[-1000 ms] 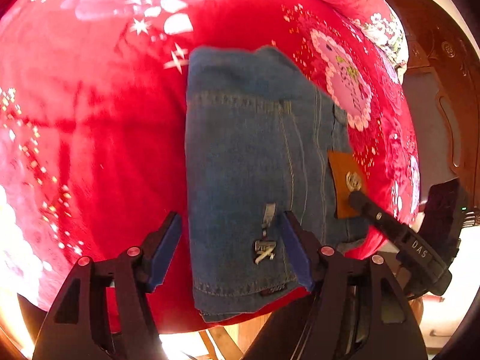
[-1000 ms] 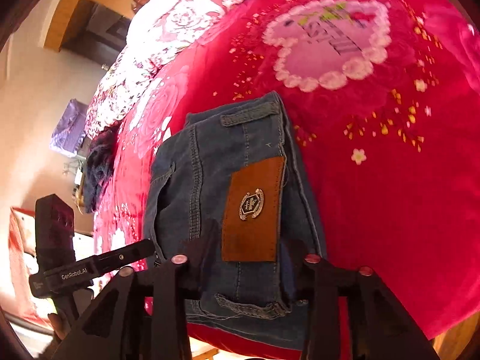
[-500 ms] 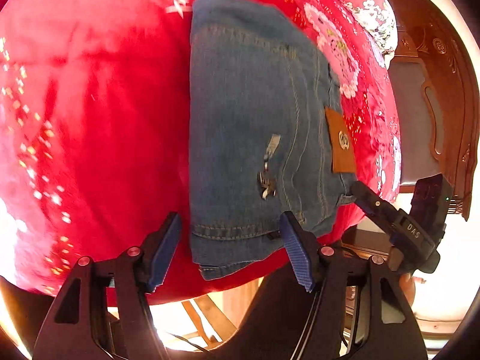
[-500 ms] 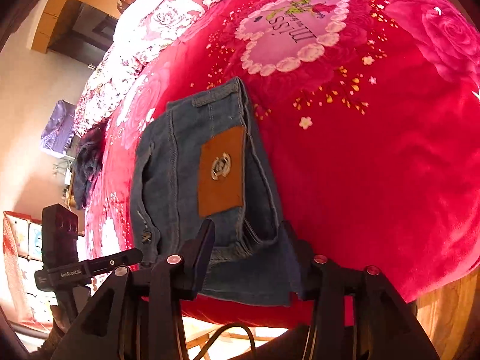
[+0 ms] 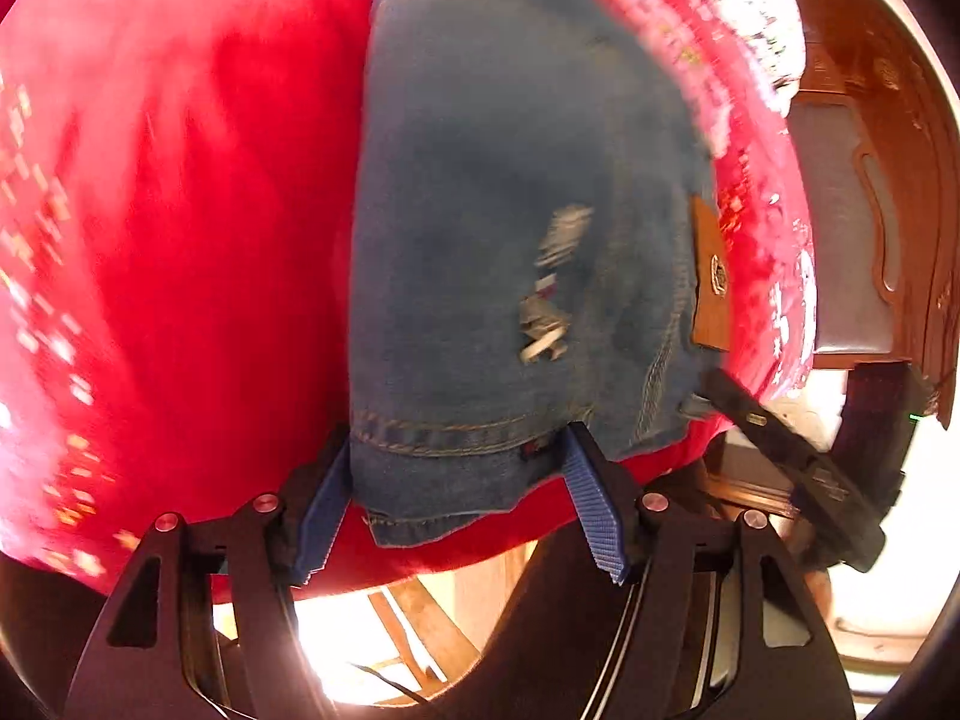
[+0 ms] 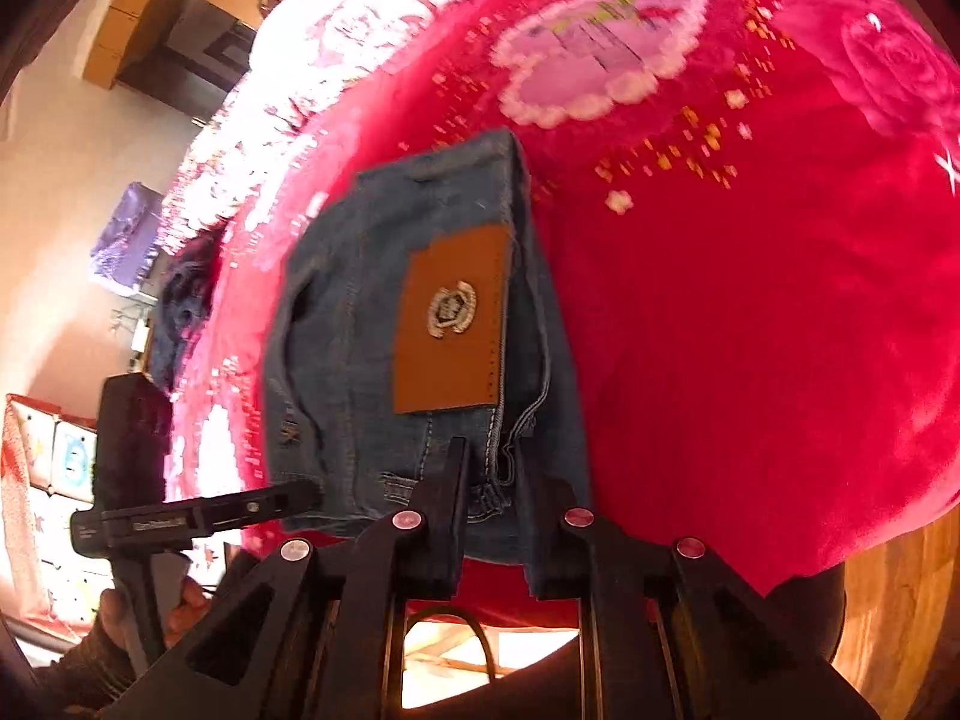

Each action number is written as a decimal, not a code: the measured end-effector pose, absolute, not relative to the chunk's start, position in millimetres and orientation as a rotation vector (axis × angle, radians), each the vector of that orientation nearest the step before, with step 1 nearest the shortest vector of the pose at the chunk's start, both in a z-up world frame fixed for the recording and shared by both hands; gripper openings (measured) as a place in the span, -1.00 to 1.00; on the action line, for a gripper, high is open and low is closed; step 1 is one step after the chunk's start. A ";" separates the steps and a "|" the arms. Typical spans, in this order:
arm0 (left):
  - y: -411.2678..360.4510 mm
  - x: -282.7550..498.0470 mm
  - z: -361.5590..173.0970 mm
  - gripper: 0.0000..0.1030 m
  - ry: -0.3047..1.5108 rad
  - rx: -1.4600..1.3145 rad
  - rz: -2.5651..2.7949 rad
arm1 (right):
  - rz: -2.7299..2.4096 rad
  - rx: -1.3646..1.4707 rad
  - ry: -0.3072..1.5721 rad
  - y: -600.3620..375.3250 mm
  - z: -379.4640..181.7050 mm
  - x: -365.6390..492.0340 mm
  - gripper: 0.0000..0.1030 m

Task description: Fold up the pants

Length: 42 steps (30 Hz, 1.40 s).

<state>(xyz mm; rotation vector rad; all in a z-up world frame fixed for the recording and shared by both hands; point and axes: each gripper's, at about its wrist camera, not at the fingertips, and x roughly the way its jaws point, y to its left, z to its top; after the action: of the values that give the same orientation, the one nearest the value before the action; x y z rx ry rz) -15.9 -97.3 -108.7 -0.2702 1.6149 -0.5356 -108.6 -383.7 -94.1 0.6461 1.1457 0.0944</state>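
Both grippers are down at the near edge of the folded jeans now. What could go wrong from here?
1. The folded jeans overhang the edge of the red blanket; a tug toward you could slide the stack off the bed.
2. The left gripper has wide-open jaws around the hem, and may catch only the top layer, undoing the fold.
3. The right gripper sits at the bunched waistband, which may wrinkle further.
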 end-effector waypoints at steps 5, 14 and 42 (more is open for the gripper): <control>-98.7 -24.8 -91.7 0.30 1.584 -0.140 -0.585 | 0.087 0.723 1.137 -389.1 -98.1 -108.7 -0.56; -98.8 8.1 -30.7 0.31 1.350 -0.096 -0.653 | 0.059 0.716 1.001 -410.6 -57.1 -82.6 -0.33; -135.2 52.8 -54.1 0.43 1.249 0.023 -0.398 | -0.036 0.807 1.040 -425.4 -81.4 -22.9 -0.02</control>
<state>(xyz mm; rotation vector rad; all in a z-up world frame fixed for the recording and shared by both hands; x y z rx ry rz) 52.8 -135.2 -54.1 0.0234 1.2491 -0.3977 -22.9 -425.4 -81.4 0.8065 1.0398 -0.0362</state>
